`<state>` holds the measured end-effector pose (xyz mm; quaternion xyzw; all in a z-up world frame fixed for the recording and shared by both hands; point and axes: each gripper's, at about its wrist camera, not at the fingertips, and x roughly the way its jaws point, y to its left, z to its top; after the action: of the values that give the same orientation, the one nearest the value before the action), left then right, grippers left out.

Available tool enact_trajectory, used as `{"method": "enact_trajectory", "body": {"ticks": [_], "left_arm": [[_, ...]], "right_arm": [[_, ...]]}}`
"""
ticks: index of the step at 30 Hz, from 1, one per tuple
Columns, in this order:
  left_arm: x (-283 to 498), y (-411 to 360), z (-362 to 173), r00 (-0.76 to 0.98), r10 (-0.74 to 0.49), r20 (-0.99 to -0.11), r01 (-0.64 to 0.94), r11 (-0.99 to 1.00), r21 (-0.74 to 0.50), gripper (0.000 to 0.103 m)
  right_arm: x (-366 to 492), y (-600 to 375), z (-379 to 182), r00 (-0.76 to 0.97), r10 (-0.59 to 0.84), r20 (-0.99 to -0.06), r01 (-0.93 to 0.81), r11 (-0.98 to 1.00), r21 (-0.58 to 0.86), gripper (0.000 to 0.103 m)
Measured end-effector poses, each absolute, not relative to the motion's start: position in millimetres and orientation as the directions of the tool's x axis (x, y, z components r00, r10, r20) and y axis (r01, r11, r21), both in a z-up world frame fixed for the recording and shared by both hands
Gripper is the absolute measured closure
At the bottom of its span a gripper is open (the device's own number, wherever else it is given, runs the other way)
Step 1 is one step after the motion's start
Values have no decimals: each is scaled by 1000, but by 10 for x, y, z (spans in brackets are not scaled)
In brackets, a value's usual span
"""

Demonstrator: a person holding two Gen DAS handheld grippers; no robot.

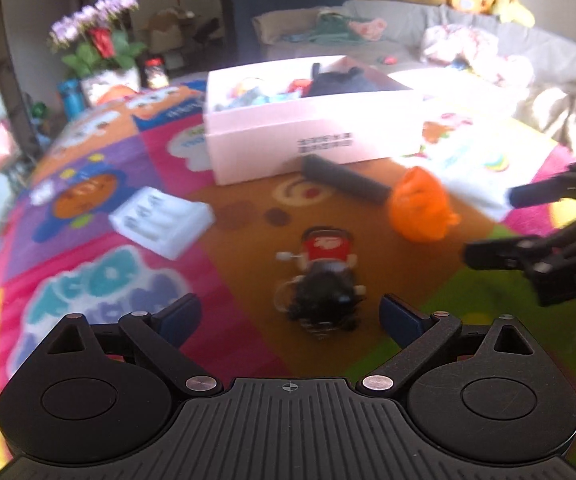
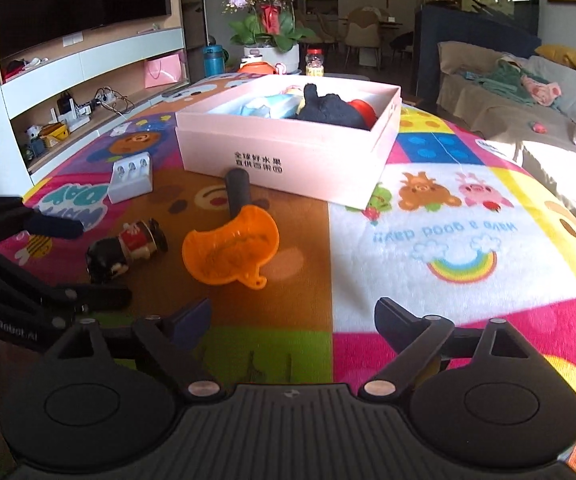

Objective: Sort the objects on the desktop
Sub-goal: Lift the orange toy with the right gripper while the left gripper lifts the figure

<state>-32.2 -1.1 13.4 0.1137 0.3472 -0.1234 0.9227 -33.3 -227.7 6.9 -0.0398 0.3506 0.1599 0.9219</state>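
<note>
both the left gripper (image 1: 290,314) and right gripper (image 2: 292,318) are spread and empty; the doll (image 1: 325,280) lies before the left one on the mat (image 1: 107,208).

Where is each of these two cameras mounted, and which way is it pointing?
Left wrist: sits on the left gripper, angled down at the toy figure; its own open fingers show, with the right gripper at right.
Right wrist: sits on the right gripper, facing the pink box; its open fingers show, with the left gripper at left.
Shared: orange scoop, white tray, colourful mat.
</note>
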Motion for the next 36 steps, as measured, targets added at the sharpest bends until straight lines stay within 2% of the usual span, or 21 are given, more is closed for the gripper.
{"method": "enact_trajectory", "body": {"ticks": [2, 4, 6, 8, 10, 12, 14, 16, 18, 21, 23, 24, 25, 30, 32, 33, 35, 36], "left_arm": [[-343, 39, 148, 759, -87, -645, 266, 946, 186, 4], [-326, 130, 172, 782, -15, -623, 205, 950, 235, 4], [-296, 226, 184, 800, 67, -597, 128, 952, 279, 4], [-255, 342, 216, 799, 103, -592, 70, 963, 261, 4], [-247, 439, 277, 787, 26, -617, 82, 986, 147, 4], [-260, 441, 315, 756, -112, -645, 148, 989, 2, 4], [-261, 354, 315, 731, -218, -647, 210, 973, -91, 4], [-206, 221, 286, 732, -229, -642, 233, 969, -79, 4], [-116, 110, 239, 751, -181, -635, 221, 975, -17, 4], [11, 55, 168, 752, -167, -638, 216, 976, -1, 4], [31, 43, 141, 746, -165, -645, 223, 975, 9, 10], [20, 40, 133, 742, -169, -649, 233, 972, 13, 28], [1, 47, 130, 738, -169, -653, 239, 971, 19, 33], [-176, 150, 193, 742, -178, -646, 241, 971, 8, 33], [-255, 181, 220, 739, -183, -648, 241, 970, 1, 33], [-294, 188, 236, 740, -184, -647, 243, 970, 1, 33], [-363, 195, 269, 745, -185, -641, 246, 969, 6, 33], [-388, 199, 285, 747, -184, -638, 245, 969, 7, 33]], "right_arm": [[-346, -2277, 64, 707, 259, -658, -314, 949, 36, 11], [-348, -2272, 72, 714, 257, -651, -306, 951, 40, 4], [-348, -2245, 66, 711, 263, -652, -313, 949, 40, 4], [-354, -2213, 58, 706, 267, -656, -320, 947, 41, 3], [-353, -2194, 49, 701, 270, -661, -323, 945, 44, 0], [-344, -2184, 39, 695, 268, -667, -322, 946, 45, 0], [-323, -2190, 26, 685, 271, -676, -320, 946, 55, 0], [-318, -2191, 22, 683, 271, -678, -318, 946, 57, 0], [-325, -2188, 21, 684, 270, -677, -319, 946, 55, 0], [-328, -2187, 23, 685, 272, -676, -321, 945, 55, 0], [-329, -2176, 28, 683, 279, -675, -333, 942, 52, 0], [-330, -2166, 36, 685, 283, -671, -341, 939, 48, 0], [-333, -2153, 50, 690, 290, -663, -351, 935, 43, 0], [-248, -1966, 125, 735, 292, -611, -405, 913, -52, 0], [-150, -1883, 128, 728, 298, -617, -427, 902, -68, 0], [-95, -1847, 124, 716, 305, -628, -436, 898, -61, 3], [3, -1783, 106, 681, 315, -661, -453, 891, -41, 19], [37, -1763, 98, 664, 318, -676, -457, 889, -31, 31]]}}
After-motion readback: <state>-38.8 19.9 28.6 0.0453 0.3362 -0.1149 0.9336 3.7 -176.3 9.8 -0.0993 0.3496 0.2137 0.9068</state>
